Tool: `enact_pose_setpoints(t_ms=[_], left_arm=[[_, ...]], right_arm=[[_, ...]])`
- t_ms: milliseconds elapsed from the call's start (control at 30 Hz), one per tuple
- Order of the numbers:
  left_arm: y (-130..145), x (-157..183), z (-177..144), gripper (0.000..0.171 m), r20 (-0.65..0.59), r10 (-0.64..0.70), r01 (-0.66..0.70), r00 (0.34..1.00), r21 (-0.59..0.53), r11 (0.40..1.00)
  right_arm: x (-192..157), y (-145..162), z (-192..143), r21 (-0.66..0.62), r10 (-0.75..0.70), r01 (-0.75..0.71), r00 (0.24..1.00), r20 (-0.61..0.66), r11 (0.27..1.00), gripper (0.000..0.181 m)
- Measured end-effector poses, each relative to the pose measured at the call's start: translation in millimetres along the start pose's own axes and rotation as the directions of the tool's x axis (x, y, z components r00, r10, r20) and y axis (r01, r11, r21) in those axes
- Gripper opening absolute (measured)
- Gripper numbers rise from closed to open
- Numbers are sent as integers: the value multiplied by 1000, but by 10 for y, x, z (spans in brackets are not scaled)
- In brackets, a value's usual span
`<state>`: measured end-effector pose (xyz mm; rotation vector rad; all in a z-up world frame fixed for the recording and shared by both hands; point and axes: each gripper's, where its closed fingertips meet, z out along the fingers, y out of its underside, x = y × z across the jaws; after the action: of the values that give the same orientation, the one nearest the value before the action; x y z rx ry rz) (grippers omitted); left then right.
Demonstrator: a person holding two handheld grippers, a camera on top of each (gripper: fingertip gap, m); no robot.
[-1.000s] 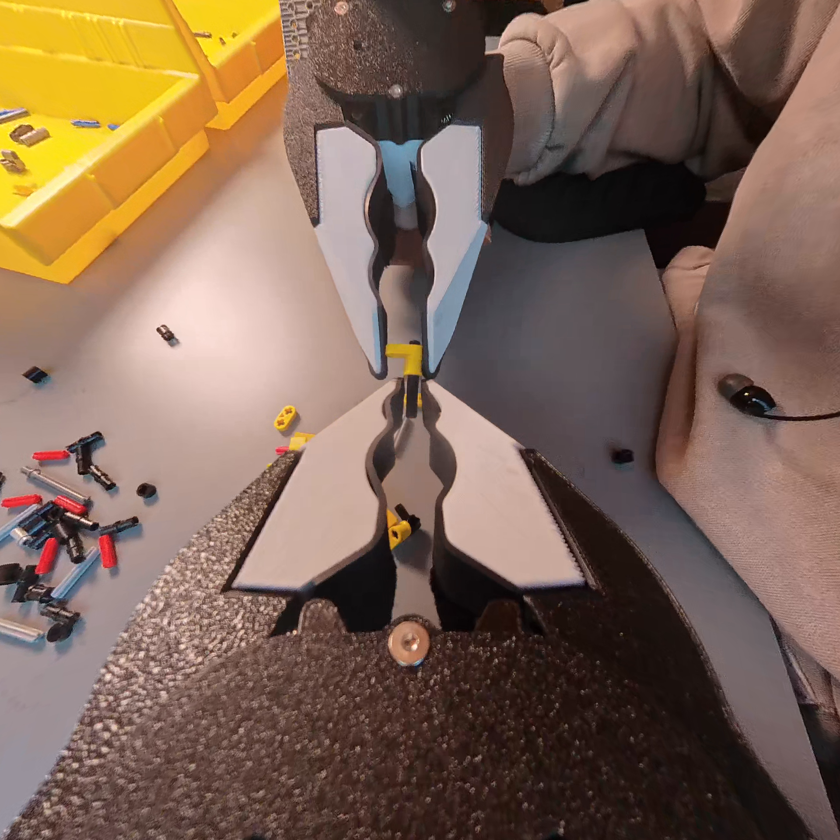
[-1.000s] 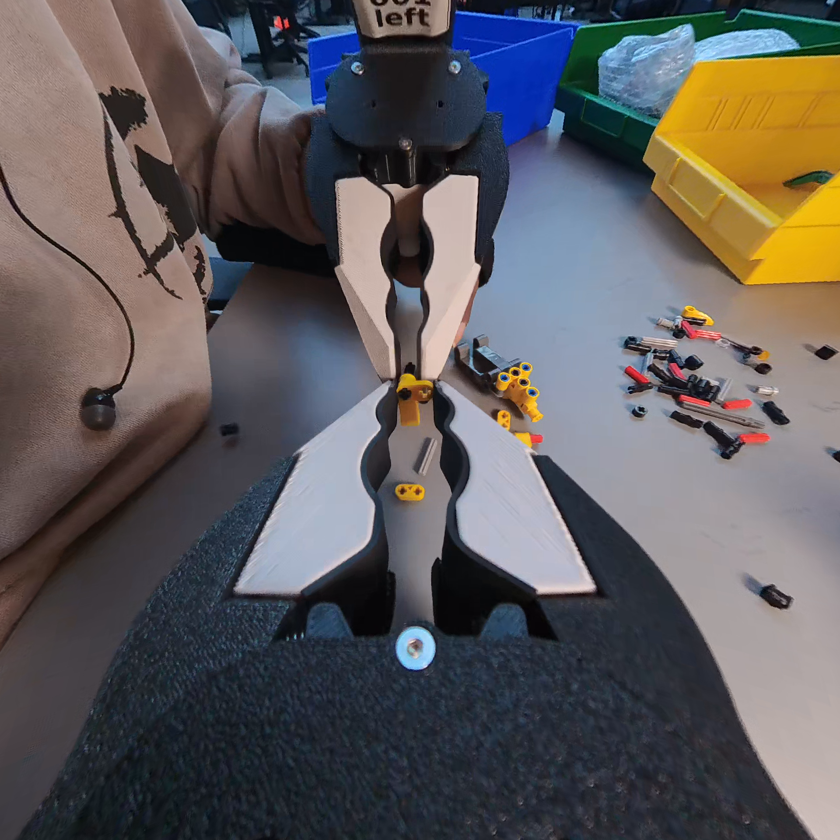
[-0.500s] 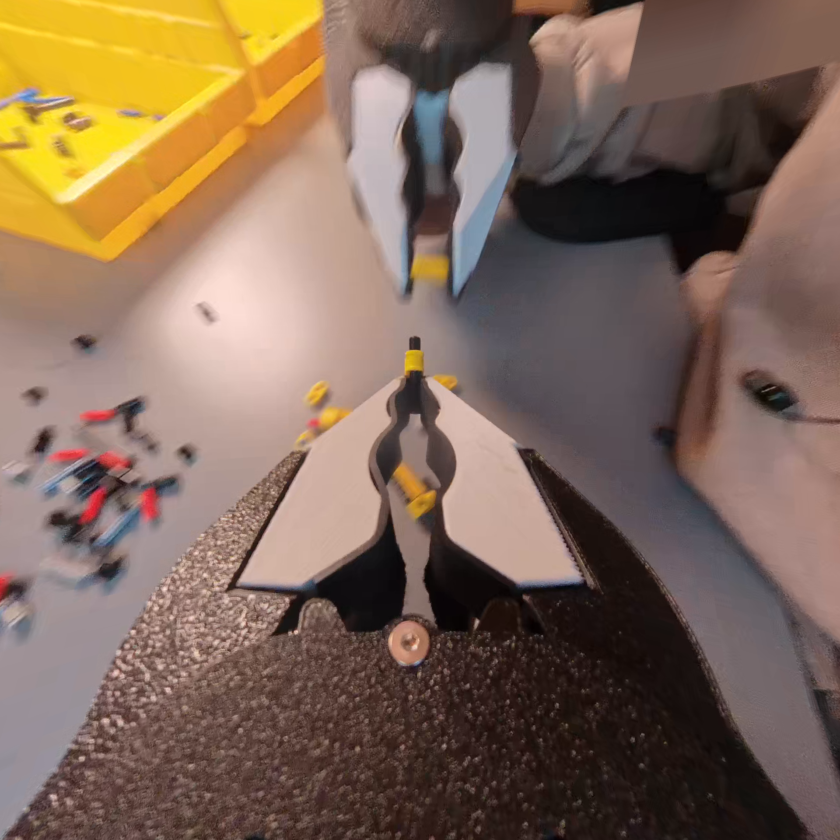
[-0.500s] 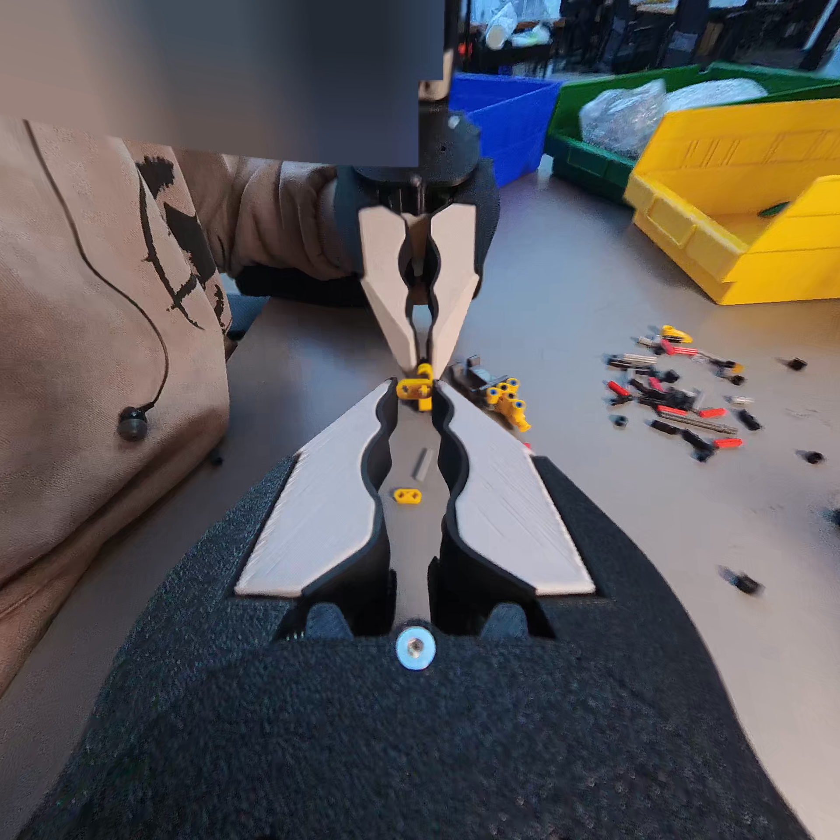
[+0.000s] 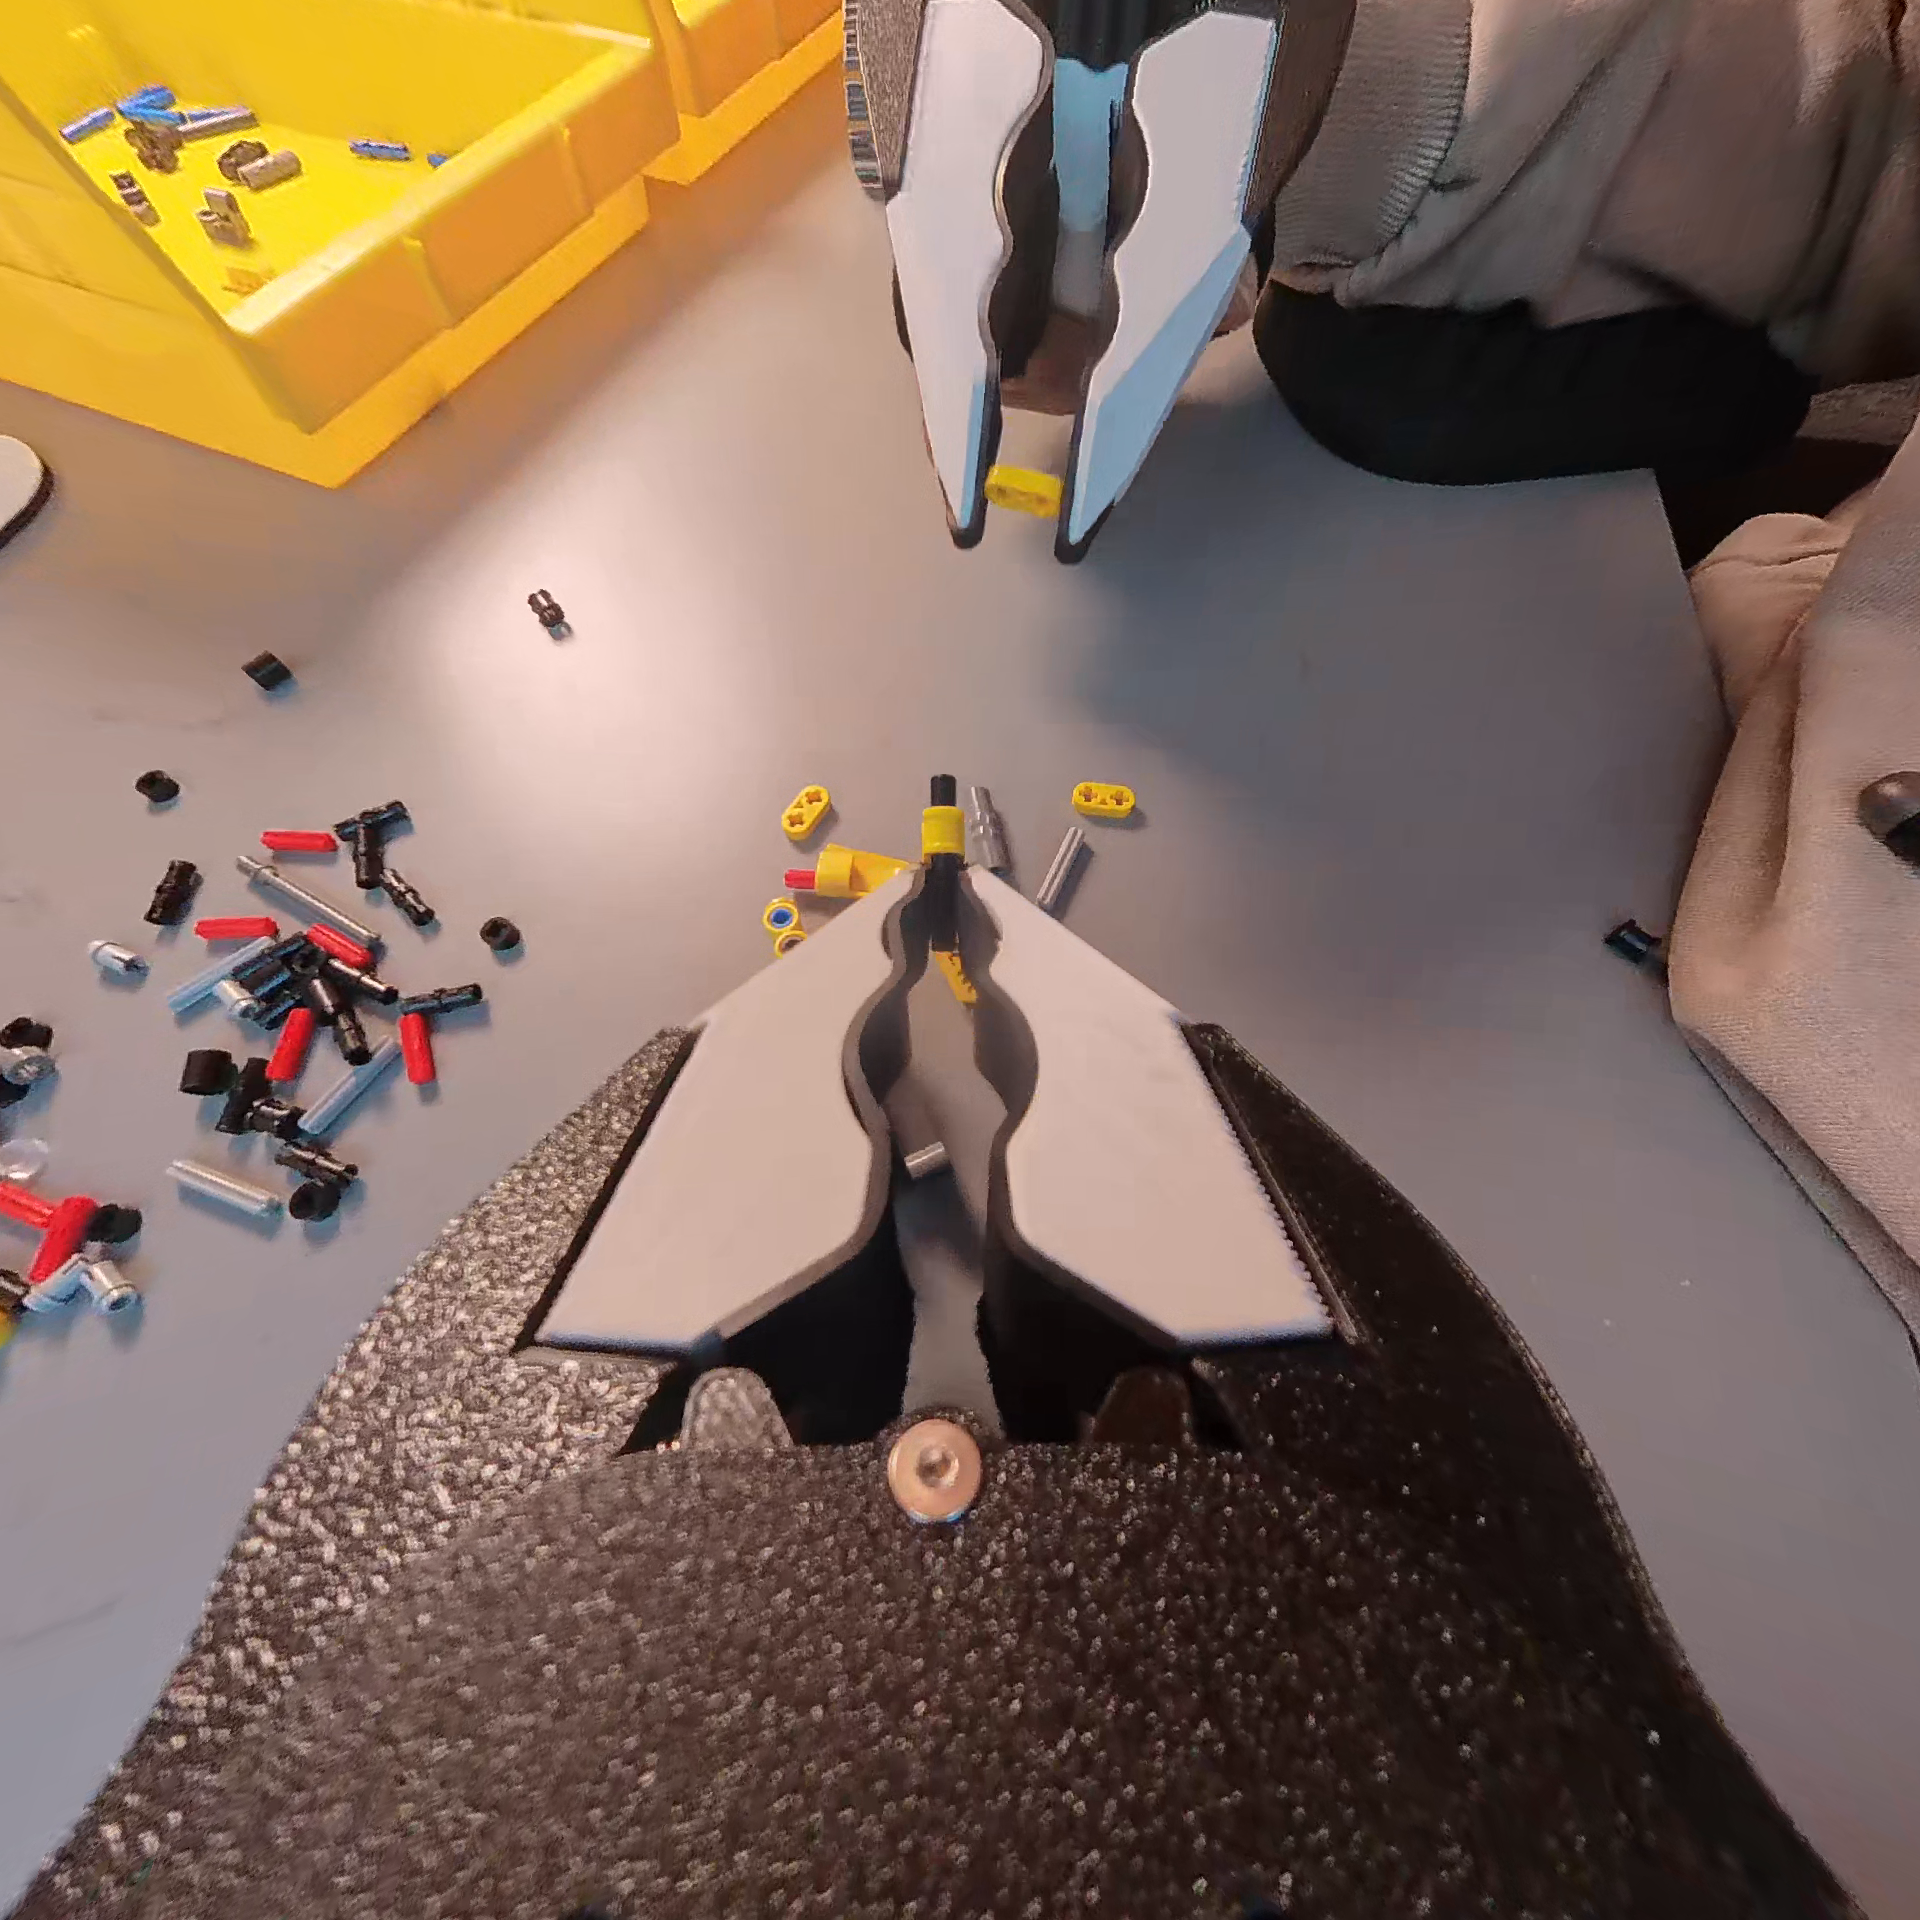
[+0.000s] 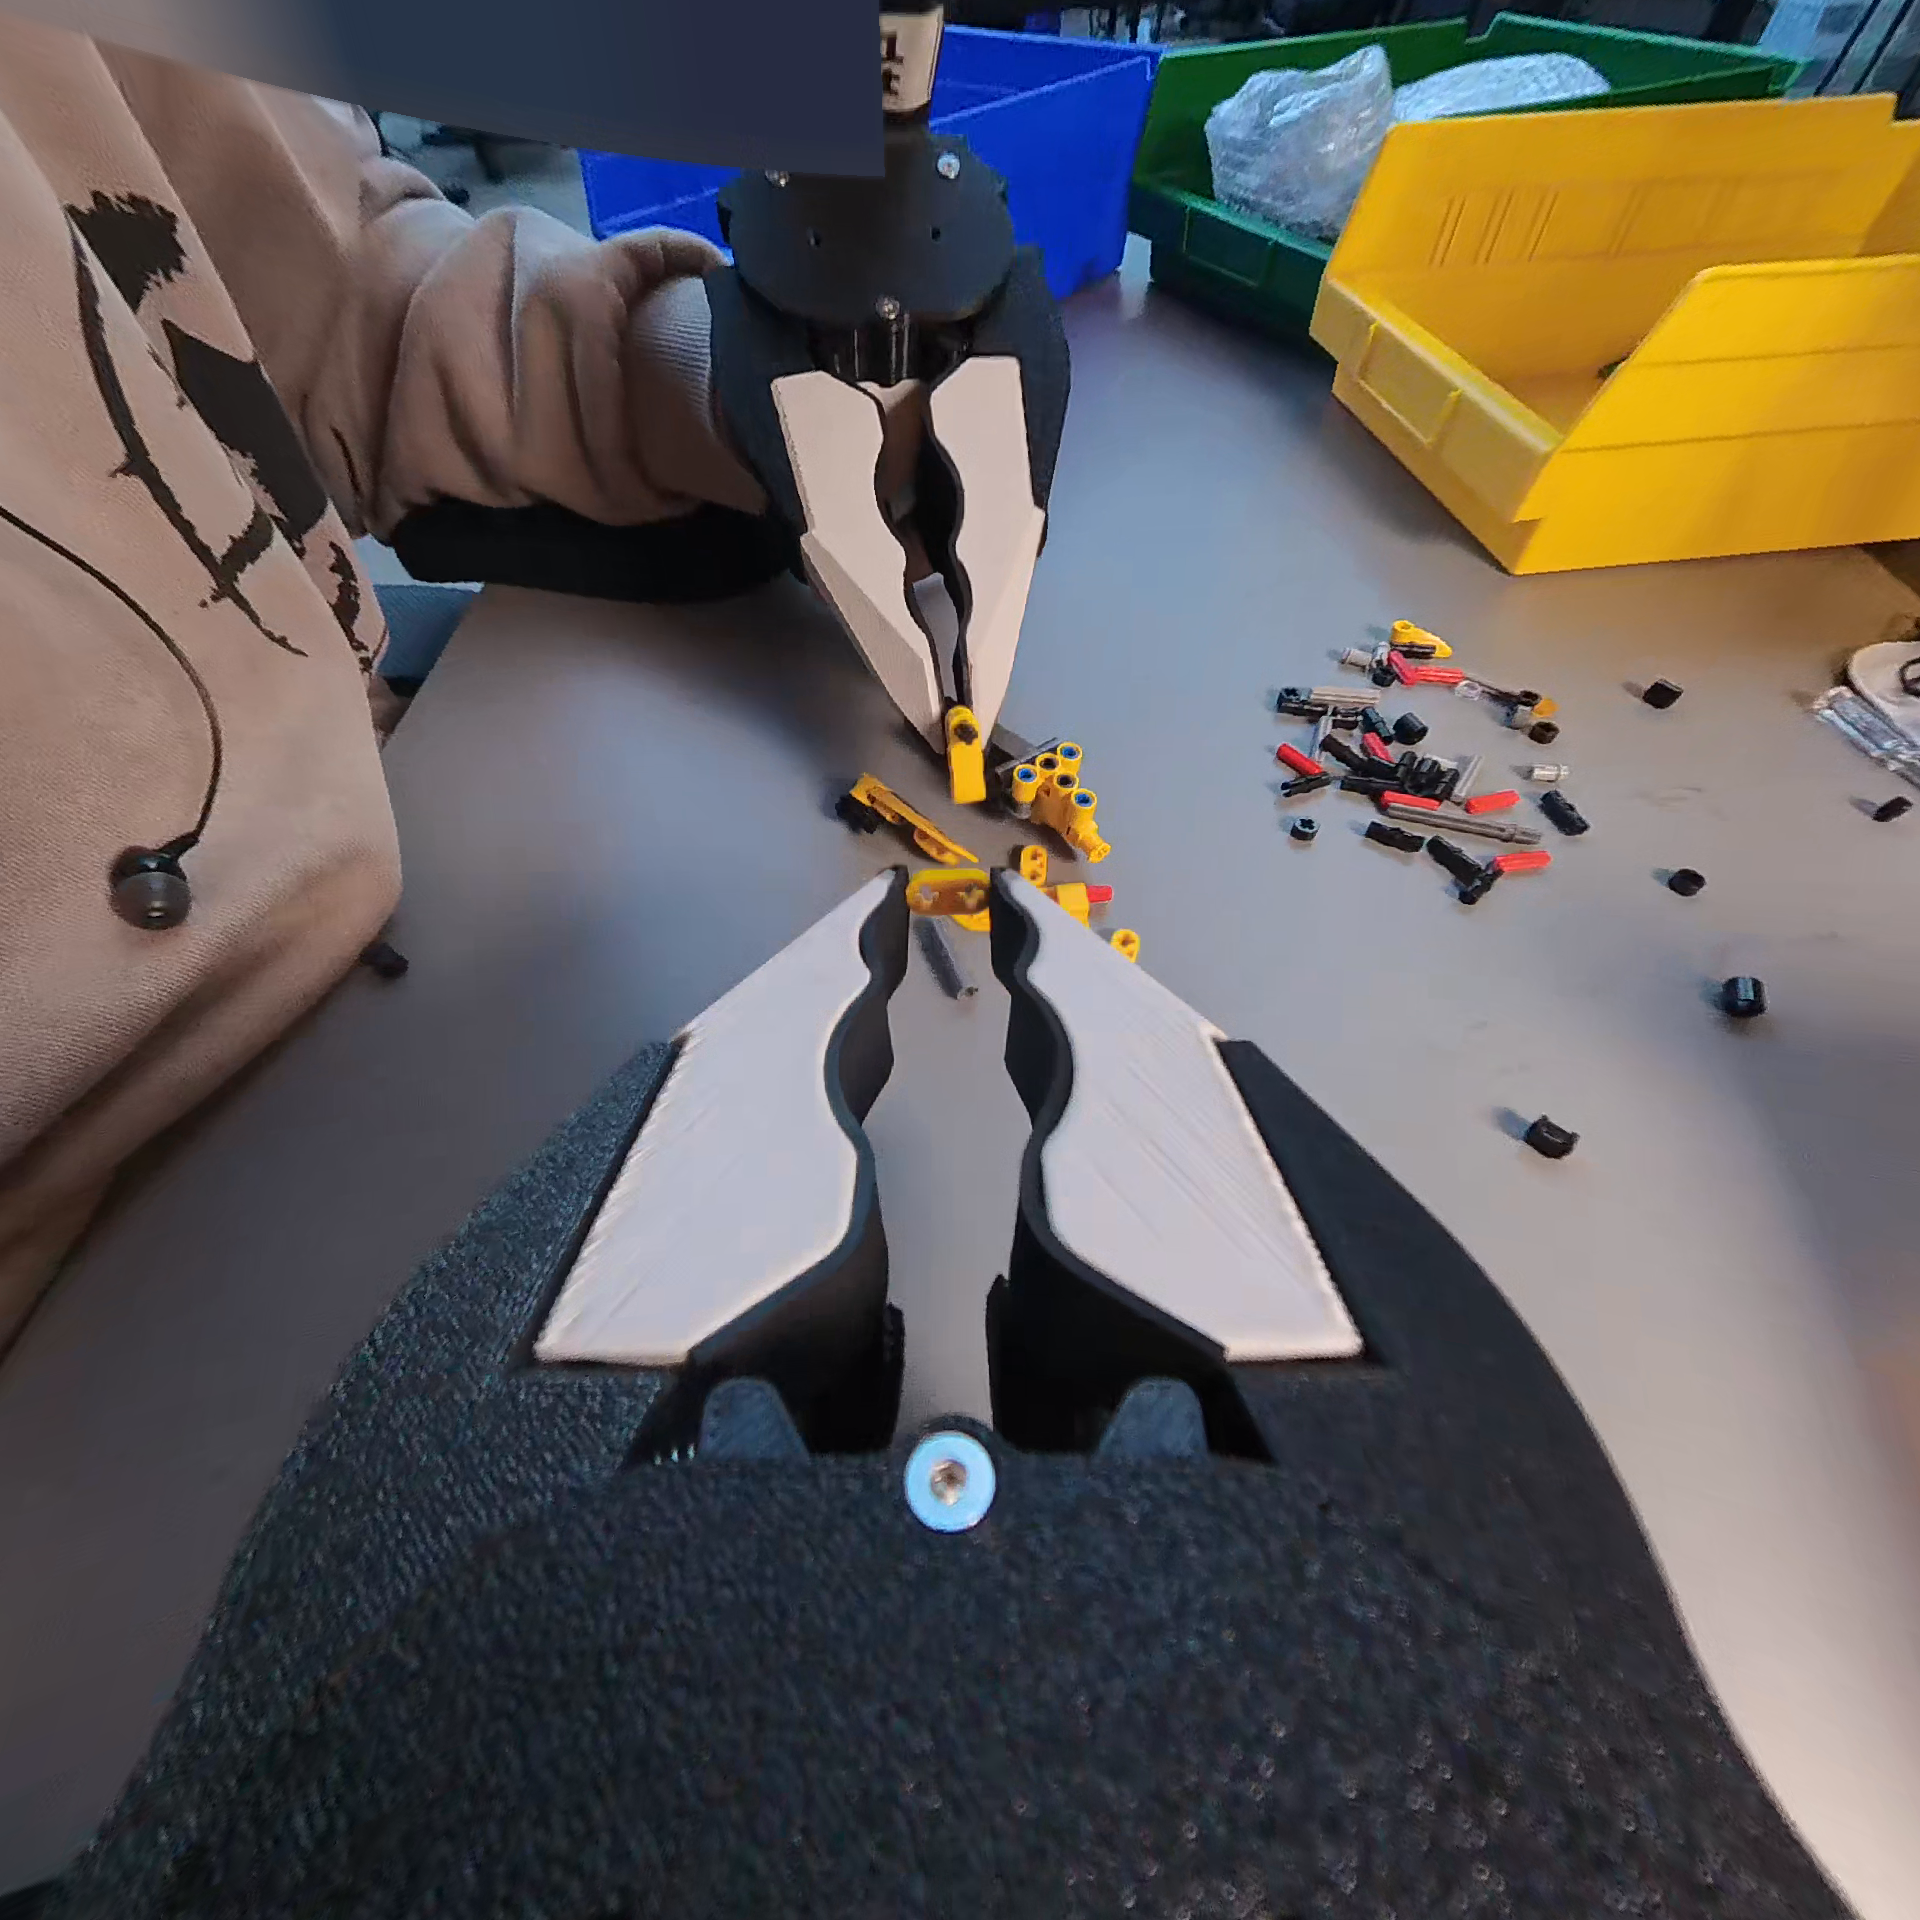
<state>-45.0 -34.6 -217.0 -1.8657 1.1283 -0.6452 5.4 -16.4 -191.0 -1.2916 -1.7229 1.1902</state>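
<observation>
Two grippers facing off over a grey table (image 5: 1351, 727), each pinching a small building-toy part.

Left gripper (image 5: 940, 883) clenched on a black axle pin (image 5: 941, 821) with a yellow bush, tip poking forward past the fingers. Right gripper (image 6: 945, 896) clamped across a small yellow two-hole beam (image 6: 940, 894), fingers held apart by it, lifted above the table. Between the two: loose yellow beams and connectors (image 6: 1055, 795) and grey pins. Out toward the far edge: scattered red, black and grey pins (image 6: 1403, 774), then a yellow bin (image 6: 1621, 343). Beige sleeve (image 6: 520, 364) behind the left gripper.
</observation>
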Motion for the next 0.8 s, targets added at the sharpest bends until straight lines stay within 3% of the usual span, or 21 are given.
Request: enact_pose_setpoints(t_ms=[200, 333, 500, 700, 800], left_arm=[[22, 11, 48, 4, 14, 24, -24, 1000, -4, 1000], [39, 46, 85, 4, 10, 48, -48, 999, -18, 999], [76, 39, 115, 4, 21, 66, -65, 998, -42, 997], [31, -36, 100, 4, 59, 86, -84, 995, -29, 996], [-3, -80, 82, 3, 77, 84, -83, 993, -14, 996]], right_arm=[[41, 361, 144, -210, -90, 77, 995, -51, 975, 13], [30, 466, 190, -281, -129, 108, 990, -56, 954, 13], [33, 489, 195, -300, -153, 126, 986, -68, 946, 14], [63, 424, 157, -299, -189, 152, 977, -98, 942, 38], [-228, 155, 146, -184, -135, 139, 990, 31, 973, 36]])
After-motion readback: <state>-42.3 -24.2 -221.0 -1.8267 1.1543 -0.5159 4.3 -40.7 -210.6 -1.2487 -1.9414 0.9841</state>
